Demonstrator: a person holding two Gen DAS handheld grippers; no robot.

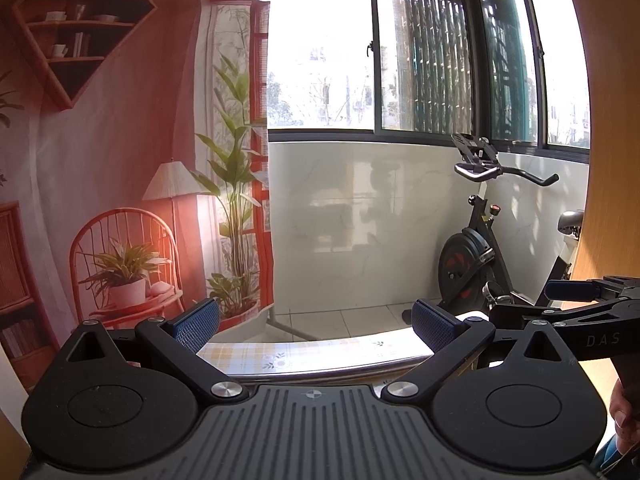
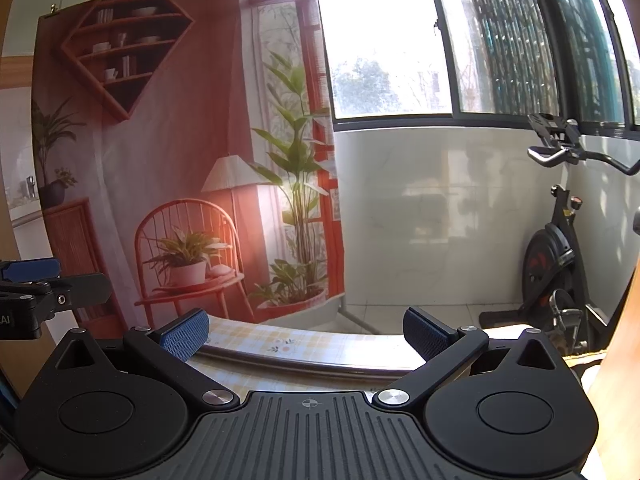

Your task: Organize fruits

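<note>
printed backdrop (image 2: 180,152) hangs beside window (image 1: 320,48); exercise bike (image 1: 476,256) near tiled wall (image 1: 352,216).

Table edge (image 1: 320,354) bare; exercise bike (image 1: 476,256) stands beyond.

Fruit: out of sight in both wrist views. Visible work surface is a strip of table (image 1: 320,350) (image 2: 288,340) at 6 o'clock, with yellow plaid cloth, a small flower print and a metal edge.

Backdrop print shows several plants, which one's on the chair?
The short plant in the white pot, on the red chair. The tall plant stands on the floor right of it; a third plant tops the cabinet.
</note>
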